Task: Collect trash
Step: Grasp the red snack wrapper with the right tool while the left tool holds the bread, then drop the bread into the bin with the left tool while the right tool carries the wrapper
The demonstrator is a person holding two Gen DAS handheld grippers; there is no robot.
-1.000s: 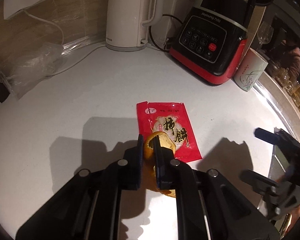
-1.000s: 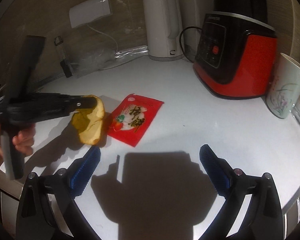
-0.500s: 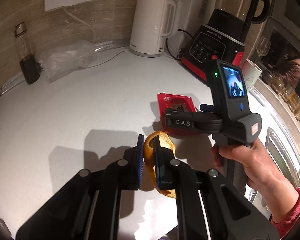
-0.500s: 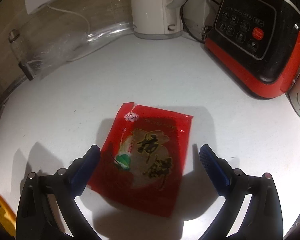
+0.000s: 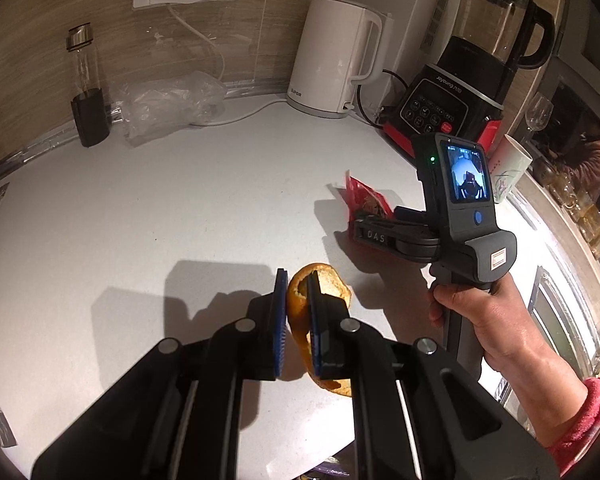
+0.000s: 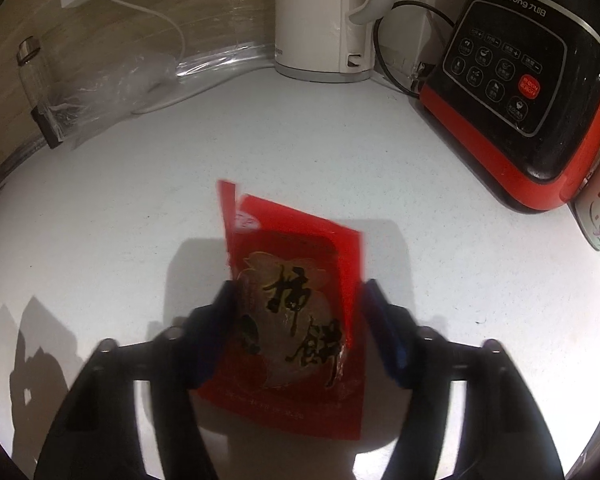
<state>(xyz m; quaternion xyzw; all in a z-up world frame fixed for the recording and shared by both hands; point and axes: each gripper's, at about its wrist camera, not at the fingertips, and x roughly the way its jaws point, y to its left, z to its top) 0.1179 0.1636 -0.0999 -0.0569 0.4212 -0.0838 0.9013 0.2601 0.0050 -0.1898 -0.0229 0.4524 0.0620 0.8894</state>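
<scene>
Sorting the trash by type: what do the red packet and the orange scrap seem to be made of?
Red packet: glossy printed plastic film, likely; it shines and buckles. Orange scrap: apparently citrus peel, with a pitted orange outside and a pale inner side.

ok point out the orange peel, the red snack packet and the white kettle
curled orange peel (image 5: 332, 282), left wrist view, its outer skin
flat red snack packet (image 6: 300, 288), right wrist view, printed front
tall white electric kettle (image 5: 332, 52), left wrist view, its body
</scene>
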